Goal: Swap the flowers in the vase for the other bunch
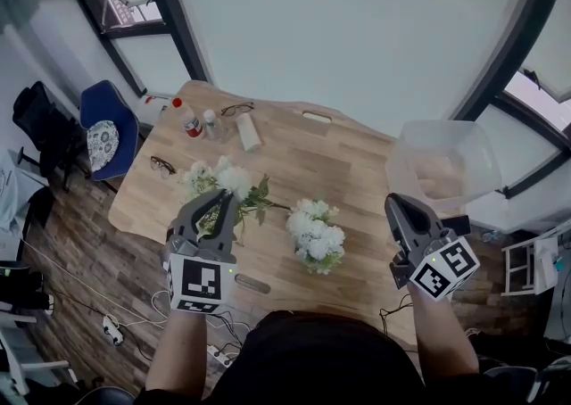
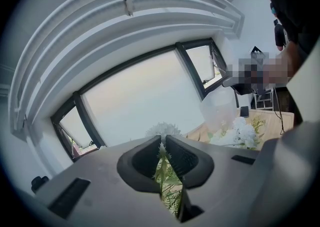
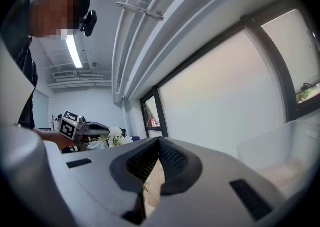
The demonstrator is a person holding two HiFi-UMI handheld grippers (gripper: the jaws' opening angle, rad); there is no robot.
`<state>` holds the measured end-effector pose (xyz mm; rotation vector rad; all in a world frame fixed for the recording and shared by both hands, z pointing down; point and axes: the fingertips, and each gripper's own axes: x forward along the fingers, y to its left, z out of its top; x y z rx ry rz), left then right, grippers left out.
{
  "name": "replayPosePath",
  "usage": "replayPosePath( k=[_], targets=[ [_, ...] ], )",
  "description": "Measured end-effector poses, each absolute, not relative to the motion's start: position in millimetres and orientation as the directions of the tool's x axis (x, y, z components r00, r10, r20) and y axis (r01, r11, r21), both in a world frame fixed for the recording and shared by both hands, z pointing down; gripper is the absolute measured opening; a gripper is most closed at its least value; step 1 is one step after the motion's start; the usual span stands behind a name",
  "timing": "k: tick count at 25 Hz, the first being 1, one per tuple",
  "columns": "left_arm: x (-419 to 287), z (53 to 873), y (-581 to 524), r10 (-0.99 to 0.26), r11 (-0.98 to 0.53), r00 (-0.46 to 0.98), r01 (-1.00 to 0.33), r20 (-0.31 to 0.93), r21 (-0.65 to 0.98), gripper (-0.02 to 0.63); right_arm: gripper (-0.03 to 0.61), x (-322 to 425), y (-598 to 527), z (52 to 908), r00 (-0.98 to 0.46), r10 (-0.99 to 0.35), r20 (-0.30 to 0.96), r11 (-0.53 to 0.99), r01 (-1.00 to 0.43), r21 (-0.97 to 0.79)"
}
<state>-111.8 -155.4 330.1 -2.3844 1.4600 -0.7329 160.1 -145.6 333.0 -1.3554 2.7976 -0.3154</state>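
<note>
My left gripper is shut on the green stems of a bunch of white flowers, held over the left part of the wooden table. In the left gripper view the stems run between the closed jaws and a white bloom shows beyond the tips. A second white bunch stands upright mid-table; whatever holds it is hidden under its blooms. It also shows in the left gripper view. My right gripper hangs to the right of that bunch, shut with nothing between its jaws.
A clear plastic bin sits at the table's right end. Two small bottles, a white tube and two pairs of glasses lie at the far left. A blue chair stands left of the table.
</note>
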Motion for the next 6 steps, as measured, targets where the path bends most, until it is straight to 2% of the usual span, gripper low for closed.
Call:
replayPosePath(
  k=[6],
  targets=[
    [-109.8, 328.1, -158.7, -0.886, -0.461, 0.368, -0.76, 0.281, -0.459, 0.031, 0.026, 159.7, -147.7, 332.3, -0.638, -0.767, 0.067, 0.616, -0.762, -0.198]
  ],
)
